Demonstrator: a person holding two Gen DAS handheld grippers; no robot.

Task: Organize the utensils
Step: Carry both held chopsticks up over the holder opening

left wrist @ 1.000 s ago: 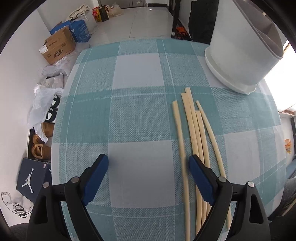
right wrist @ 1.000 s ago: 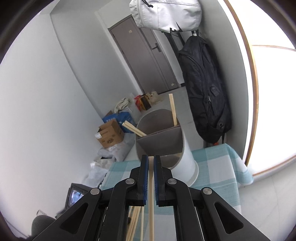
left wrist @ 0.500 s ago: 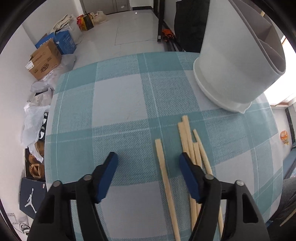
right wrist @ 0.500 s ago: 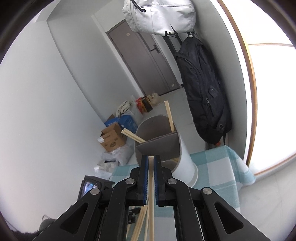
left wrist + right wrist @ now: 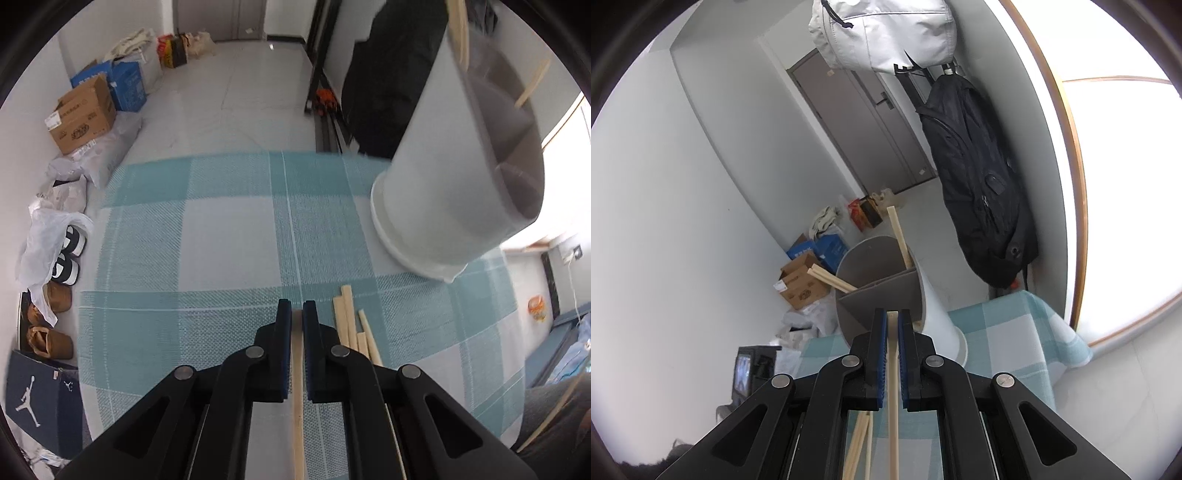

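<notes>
Over the checked cloth (image 5: pixel 229 236), both grippers (image 5: pixel 297 314) (image 5: pixel 892 321) clamped on single chopsticks (image 5: pixel 297 387) (image 5: pixel 893 387); could twist, missing holder (image 5: pixel 882 284).

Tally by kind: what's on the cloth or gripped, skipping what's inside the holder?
Loose chopsticks on the cloth: 4
Gripped chopsticks: 2 (left gripper, jaws just closed on one; right gripper)
Holder: 1
Total: 7
</notes>
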